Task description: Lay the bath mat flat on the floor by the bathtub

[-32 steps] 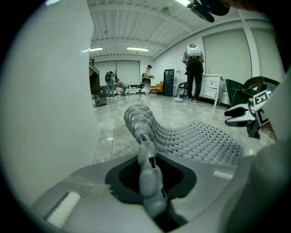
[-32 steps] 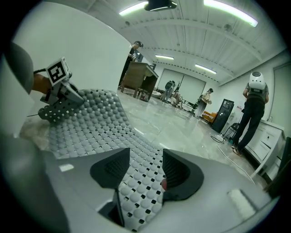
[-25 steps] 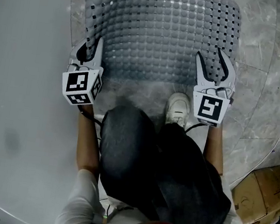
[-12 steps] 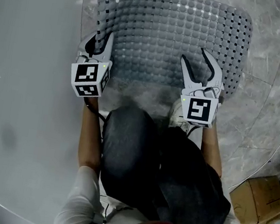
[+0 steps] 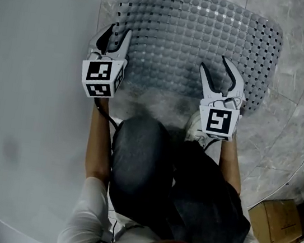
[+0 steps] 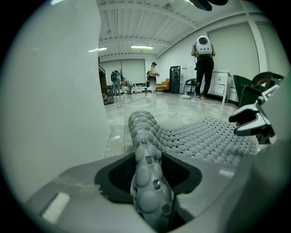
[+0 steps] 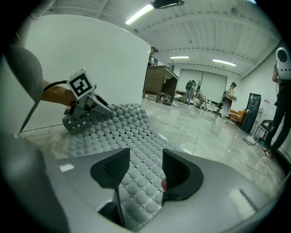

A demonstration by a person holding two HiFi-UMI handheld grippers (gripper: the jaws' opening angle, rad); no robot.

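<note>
Grey bubbled bath mat (image 5: 199,34) lies on the marble floor (image 5: 299,123), its left edge right beside the white bathtub (image 5: 29,71). Left gripper (image 5: 115,34) has its jaws pinched on the mat's near-left edge, and that edge stands up in a ridge between them. Right gripper (image 5: 216,71) sits over the near-right part, jaws spread wide, with the mat flat between and under them. A shoe (image 5: 193,124) is at the near edge.
</note>
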